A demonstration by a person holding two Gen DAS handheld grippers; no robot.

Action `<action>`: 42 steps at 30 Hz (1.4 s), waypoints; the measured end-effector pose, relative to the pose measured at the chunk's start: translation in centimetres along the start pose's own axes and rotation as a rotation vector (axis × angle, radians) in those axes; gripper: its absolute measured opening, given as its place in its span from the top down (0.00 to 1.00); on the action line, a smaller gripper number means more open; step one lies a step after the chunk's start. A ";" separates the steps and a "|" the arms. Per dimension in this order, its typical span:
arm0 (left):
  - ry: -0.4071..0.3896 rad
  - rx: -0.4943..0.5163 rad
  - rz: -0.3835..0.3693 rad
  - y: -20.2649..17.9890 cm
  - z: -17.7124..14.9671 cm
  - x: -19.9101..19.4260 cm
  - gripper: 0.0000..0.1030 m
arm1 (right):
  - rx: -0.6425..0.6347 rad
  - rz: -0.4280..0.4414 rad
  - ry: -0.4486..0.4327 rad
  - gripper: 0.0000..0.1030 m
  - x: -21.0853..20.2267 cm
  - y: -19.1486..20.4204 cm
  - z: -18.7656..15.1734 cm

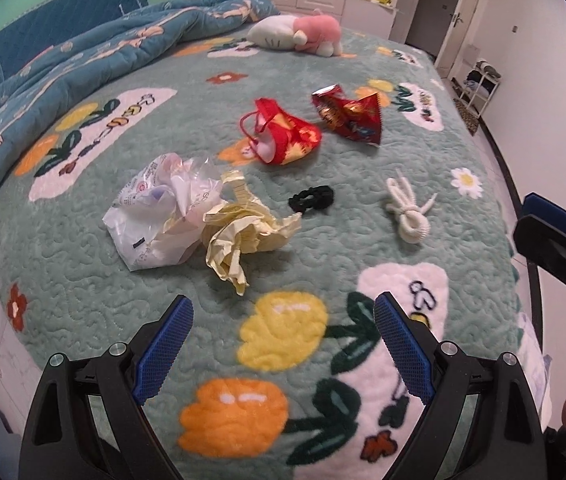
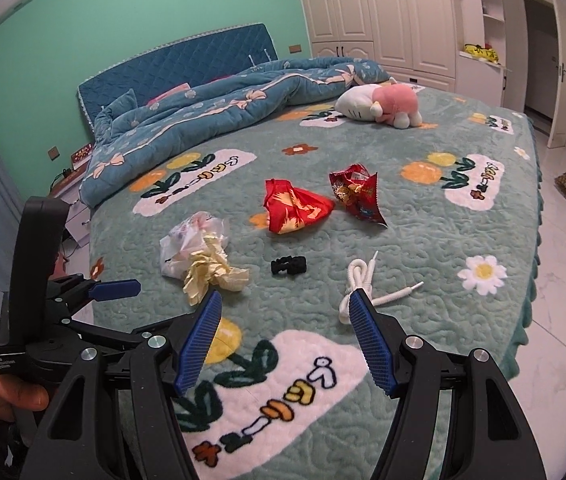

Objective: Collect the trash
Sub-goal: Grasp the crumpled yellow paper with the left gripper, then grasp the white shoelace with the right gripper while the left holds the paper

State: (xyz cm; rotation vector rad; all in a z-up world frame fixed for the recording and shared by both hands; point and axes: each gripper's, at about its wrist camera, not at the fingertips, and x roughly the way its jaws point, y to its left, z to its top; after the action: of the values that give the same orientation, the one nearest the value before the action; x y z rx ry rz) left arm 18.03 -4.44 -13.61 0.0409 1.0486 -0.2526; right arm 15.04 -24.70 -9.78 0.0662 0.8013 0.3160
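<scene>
The bed (image 2: 423, 240), covered by a quilted sage-green blanket with yellow and orange flowers and white patches, filled both views. The dark and yellow characters stitched on those patches could not be read. A rumpled blue floral duvet (image 2: 203, 116) lay at ten o'clock in the right wrist view, and a pink and white plush cat toy (image 2: 379, 104) at one o'clock.

The trash lay near mid-bed. A crumpled white plastic bag (image 1: 155, 216) carried small print and a round red mark too blurred to read; a crumpled pale-yellow lined paper (image 1: 239, 232) touched its right side. A red fabric pouch with yellow pattern and cord (image 1: 287, 132) sat beyond them, just beside a torn red foil snack wrapper (image 1: 351, 116) whose printing was illegible. A white knotted cord (image 1: 407, 212) lay at three o'clock from the paper, and a small black scrunchie (image 1: 311, 198) between the two.

The left gripper (image 1: 283, 344) hovered over the near blanket, its blue-padded fingers spread and empty. The right gripper (image 2: 283, 340) likewise had its fingers spread, gripping nothing, the cord just beyond one tip.
</scene>
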 end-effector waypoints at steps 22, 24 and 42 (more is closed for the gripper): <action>0.094 -0.100 0.004 2.2 4.0 7.9 0.12 | 0.040 0.031 0.087 0.35 6.8 -3.1 1.2; 0.090 -0.100 0.011 2.2 4.3 8.3 0.12 | 0.046 0.030 0.090 0.35 7.1 -3.4 1.2; 0.080 -0.106 0.036 2.4 3.4 7.5 0.54 | 0.069 0.017 0.106 0.35 8.1 -4.7 0.7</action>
State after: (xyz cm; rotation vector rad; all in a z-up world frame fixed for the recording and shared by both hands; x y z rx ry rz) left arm 25.02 -4.03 -18.57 -0.0257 1.1387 -0.1631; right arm 21.97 -26.65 -15.79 0.1217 0.9170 0.3096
